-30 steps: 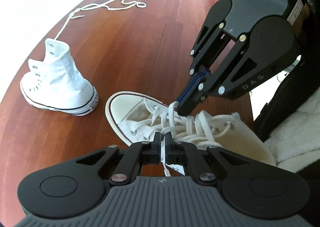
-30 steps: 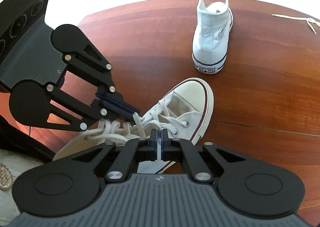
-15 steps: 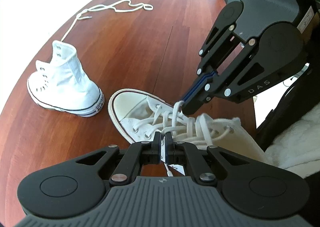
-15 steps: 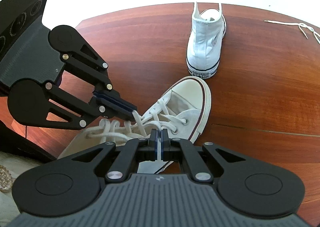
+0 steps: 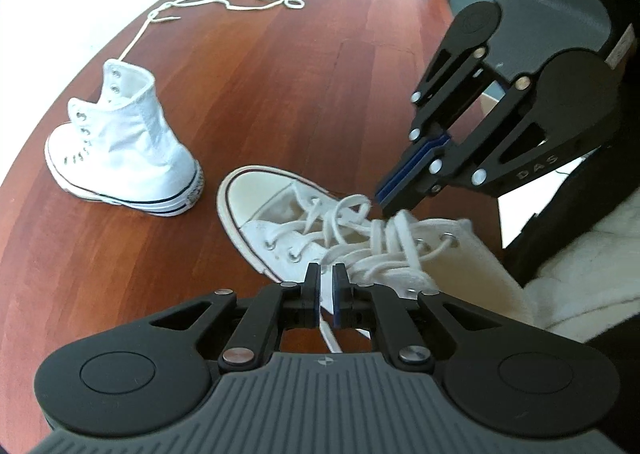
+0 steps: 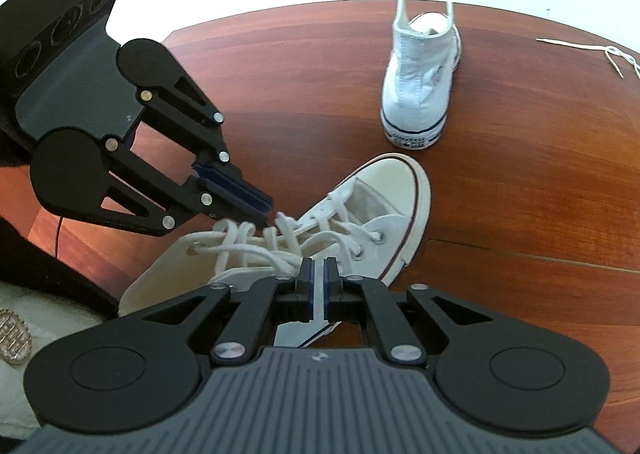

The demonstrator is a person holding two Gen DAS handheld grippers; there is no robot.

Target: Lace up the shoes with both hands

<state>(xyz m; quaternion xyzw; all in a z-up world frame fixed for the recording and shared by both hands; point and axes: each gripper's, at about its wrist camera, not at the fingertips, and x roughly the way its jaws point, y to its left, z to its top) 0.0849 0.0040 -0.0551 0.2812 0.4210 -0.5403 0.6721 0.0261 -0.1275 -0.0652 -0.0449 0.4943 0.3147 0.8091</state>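
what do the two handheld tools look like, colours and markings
Both match: the left tool and right tool have matte black linkage arms with silver rivets, blue-edged pads on the fingers, round black pivot housings and a ribbed grey body. The right one carries raised "DAS" lettering on its side. No cables or sleeves show.

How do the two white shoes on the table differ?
The near shoe lies tipped on its side with laces threaded through its eyelets; the far shoe stands upright with bare eyelets. The near shoe looks creamier, the far one whiter. Both are white canvas high-tops on the wooden table.
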